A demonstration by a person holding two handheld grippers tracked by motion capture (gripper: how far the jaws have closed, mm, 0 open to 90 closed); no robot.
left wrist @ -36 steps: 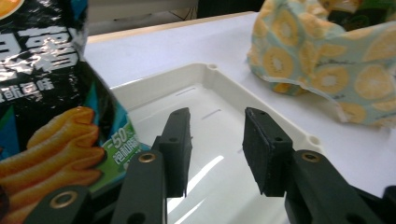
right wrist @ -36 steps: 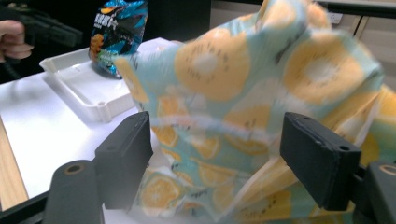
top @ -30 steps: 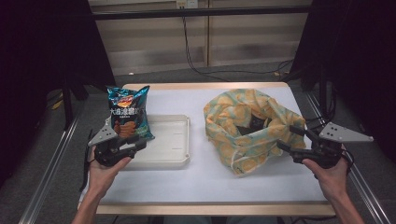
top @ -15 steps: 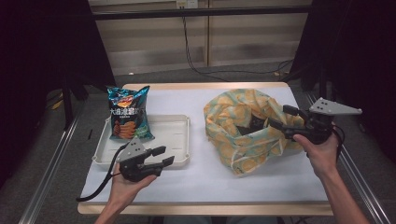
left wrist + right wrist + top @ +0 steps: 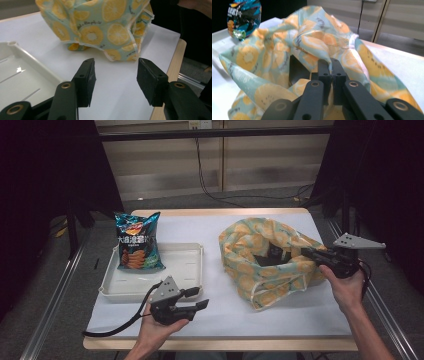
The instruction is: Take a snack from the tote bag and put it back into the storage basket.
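The right gripper [image 5: 306, 252] has its jaws pressed together on the rim fabric of one lemon-print bag [image 5: 260, 257], at the bag's right side. The left gripper [image 5: 196, 298], jaws wide apart and holding nothing, hovers over bare table [image 5: 225, 320] left of the bag, near the front edge. One white tray [image 5: 190, 270] lies farther left of the bag, carrying one chip packet [image 5: 136, 242].
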